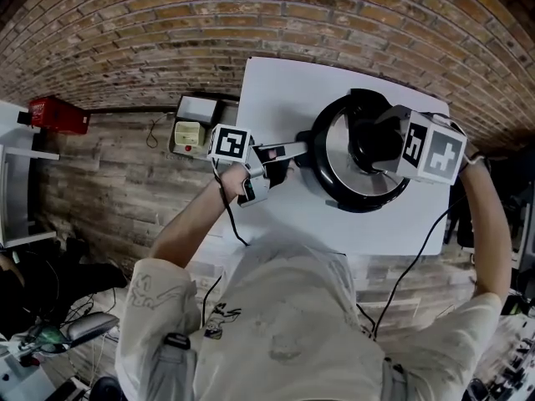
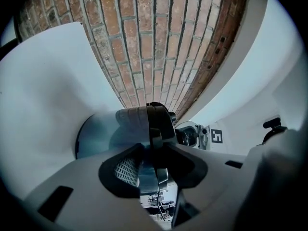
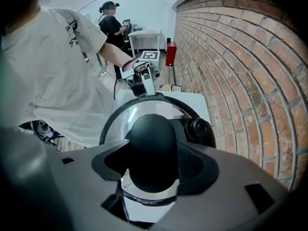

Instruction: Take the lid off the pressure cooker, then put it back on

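The pressure cooker (image 1: 359,203) stands on the white table (image 1: 284,90) with its steel lid (image 1: 330,161) on it. From the left, my left gripper (image 1: 292,153) lies level at the cooker's side handle. In the left gripper view the black handle (image 2: 154,124) sits between the jaws and my left gripper (image 2: 153,170) is shut on it, with the steel pot wall (image 2: 96,134) behind. My right gripper (image 1: 372,144) points down onto the lid. In the right gripper view the black lid knob (image 3: 151,143) fills the jaws and my right gripper (image 3: 151,162) is shut on it, above the lid (image 3: 125,114).
A black valve (image 3: 198,127) sticks up on the lid beside the knob. A brick wall (image 1: 251,15) runs close behind the table. On the floor at left are a small box-like device (image 1: 192,128) and a red crate (image 1: 58,115). Another person (image 3: 113,23) stands far off.
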